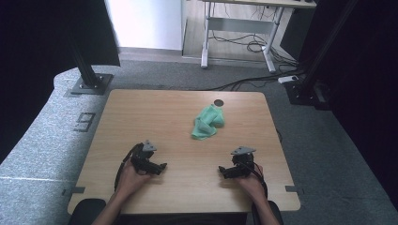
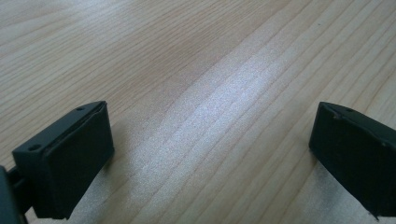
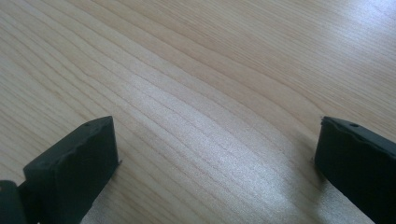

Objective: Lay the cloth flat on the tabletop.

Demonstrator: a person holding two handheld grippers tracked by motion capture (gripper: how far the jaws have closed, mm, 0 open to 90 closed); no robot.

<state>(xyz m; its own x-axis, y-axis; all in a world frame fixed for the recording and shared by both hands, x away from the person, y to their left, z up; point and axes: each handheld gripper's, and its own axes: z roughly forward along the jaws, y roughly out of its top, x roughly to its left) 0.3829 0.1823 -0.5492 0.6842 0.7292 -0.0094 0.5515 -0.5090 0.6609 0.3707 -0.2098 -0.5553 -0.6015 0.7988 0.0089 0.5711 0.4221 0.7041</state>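
We see both the left gripper (image 1: 162, 167) and the right gripper (image 1: 221, 171) spread wide and holding nothing, resting low on the wooden table (image 1: 155, 112), well apart from the crumpled green cloth (image 1: 208, 123).

Wooden desk (image 1: 155, 117), light grain, on grey carpet (image 1: 42, 140). Small dark disc (image 1: 218, 102) near the far edge, right of centre. Second desk (image 1: 244, 23) far behind, cables (image 1: 244, 44) on the floor beneath. Black posts (image 1: 87, 70) at far left and right.

Both grippers (image 1: 163, 165) (image 1: 220, 170) black, grey three-cornered plates on top, black cables trailing; forearms bare, flat matte pads (image 2: 79, 163).
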